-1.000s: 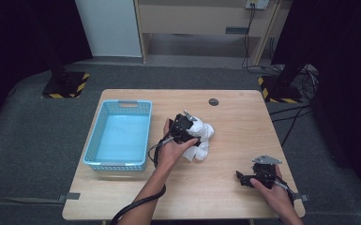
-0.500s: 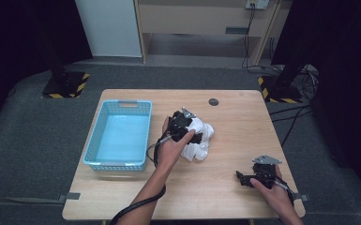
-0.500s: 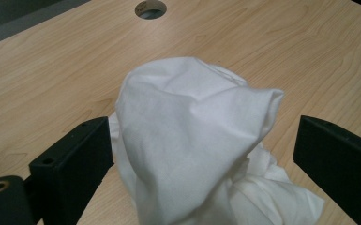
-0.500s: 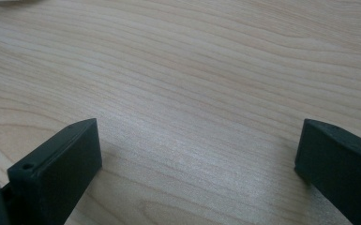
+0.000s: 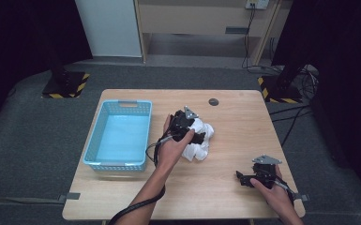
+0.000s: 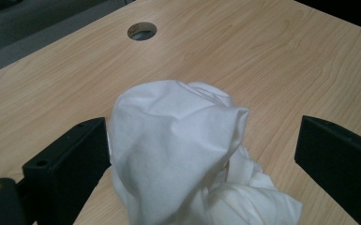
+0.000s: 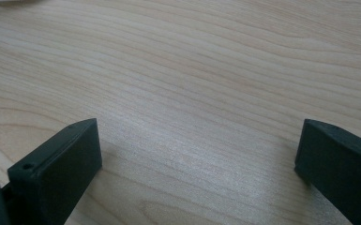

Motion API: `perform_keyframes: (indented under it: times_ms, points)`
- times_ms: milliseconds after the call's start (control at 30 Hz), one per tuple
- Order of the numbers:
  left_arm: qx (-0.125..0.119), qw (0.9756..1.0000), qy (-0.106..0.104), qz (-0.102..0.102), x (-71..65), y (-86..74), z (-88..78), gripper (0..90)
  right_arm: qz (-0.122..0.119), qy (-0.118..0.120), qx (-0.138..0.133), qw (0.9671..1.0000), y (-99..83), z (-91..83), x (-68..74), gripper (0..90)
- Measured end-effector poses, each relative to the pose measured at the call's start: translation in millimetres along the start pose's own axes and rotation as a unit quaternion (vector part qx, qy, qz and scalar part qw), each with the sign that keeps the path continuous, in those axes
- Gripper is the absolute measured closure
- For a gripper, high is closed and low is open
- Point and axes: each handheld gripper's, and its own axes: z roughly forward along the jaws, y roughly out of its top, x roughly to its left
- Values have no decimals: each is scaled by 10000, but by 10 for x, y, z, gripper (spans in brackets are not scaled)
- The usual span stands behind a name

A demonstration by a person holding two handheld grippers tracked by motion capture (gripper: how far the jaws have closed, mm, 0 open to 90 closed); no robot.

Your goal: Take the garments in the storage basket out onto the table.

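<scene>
A crumpled white cloth [image 5: 200, 140] lies near the middle of the wooden table [image 5: 225, 187]. My left gripper [image 5: 194, 133] hovers right over it, held by a hand. In the left gripper view the cloth [image 6: 183, 150] bulges up between the two black jaws, which stand wide apart; the left jaw touches the cloth's side, and the gripper [image 6: 201, 154] is open. My right gripper [image 5: 242, 179] rests near the table's front right, open, with bare wood between its jaws [image 7: 197, 154].
A light blue plastic basket [image 5: 92, 151] stands on the table's left half. A round cable hole [image 5: 214, 101] sits at the table's back; in the left gripper view the hole [image 6: 141, 31] lies beyond the cloth. Two black stands with striped bases flank the table on the floor.
The left gripper has shifted slightly over the cloth, hardly moving. The right gripper stays where it was.
</scene>
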Motion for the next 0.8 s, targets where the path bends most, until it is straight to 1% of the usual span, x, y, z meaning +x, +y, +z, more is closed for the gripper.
perform_keyframes:
  times_ms: [67,133,167,233,300,400,467,567,600,667,800]
  points:
    - [22,10000,34,78,-13,-7,-14,25,-2,2,0,10000,0,0,0,5]
    - [8,9997,45,239,-29,-24,-31,27,-3,3,0,10000,0,0,-1,5]
    - [-17,9997,17,259,-33,-32,-43,30,-3,4,1,10000,0,0,-1,5]
    - [-79,9995,29,302,-43,-49,-73,30,-4,4,0,10000,0,0,-1,5]
    - [-102,9995,7,309,-54,-64,-99,30,-6,6,1,10000,0,0,-1,5]
    - [-84,9992,2,383,-89,-105,-145,32,-6,7,1,10000,0,0,-1,5]
    - [-87,9993,-34,365,-105,-134,-171,30,-6,8,0,10000,1,1,-1,4]
    - [-66,9992,0,386,-129,-169,-209,30,-16,13,9,10000,3,2,-3,3]
    - [-77,9993,24,369,-134,-180,-223,32,-18,14,8,10000,3,2,-4,3]
    - [-88,9995,-21,310,-137,-202,-248,31,-15,14,9,10000,2,2,-3,3]
    - [-84,9995,-23,293,-138,-237,-270,30,-15,13,9,10000,2,2,-3,4]
